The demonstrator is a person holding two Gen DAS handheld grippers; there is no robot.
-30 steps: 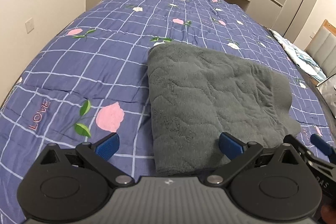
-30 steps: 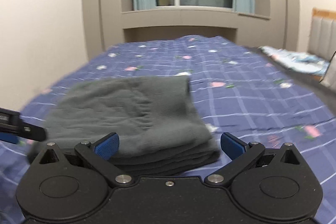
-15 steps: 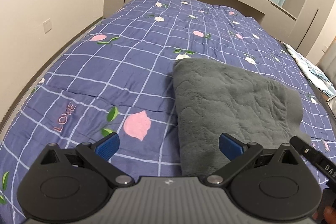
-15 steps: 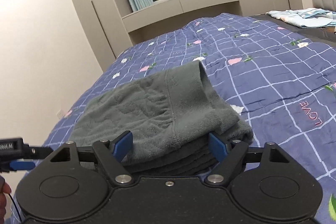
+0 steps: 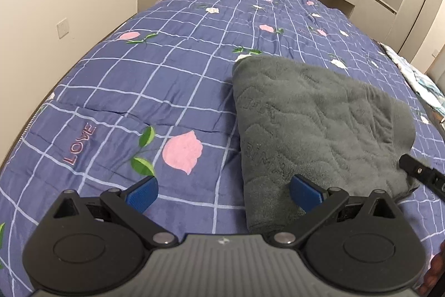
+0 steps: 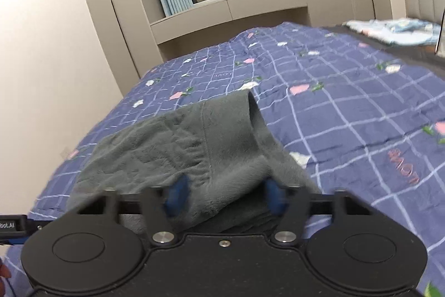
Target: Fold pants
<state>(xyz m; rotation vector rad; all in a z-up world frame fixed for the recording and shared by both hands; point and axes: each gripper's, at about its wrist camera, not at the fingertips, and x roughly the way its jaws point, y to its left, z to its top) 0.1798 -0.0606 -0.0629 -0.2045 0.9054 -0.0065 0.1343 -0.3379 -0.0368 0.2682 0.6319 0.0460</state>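
The right gripper (image 6: pixel 224 195) has just been closing, and its blue pads (image 6: pixel 178 194) now squeeze a bunched-up edge of the grey pants (image 6: pixel 178 146) at the bottom middle of its view. The left gripper (image 5: pixel 224 192) is spread wide and holds nothing. Its right pad (image 5: pixel 306 192) sits over the near edge of the folded pants (image 5: pixel 311 124), which lie in the right half of that view on the purple bedspread (image 5: pixel 155 80).
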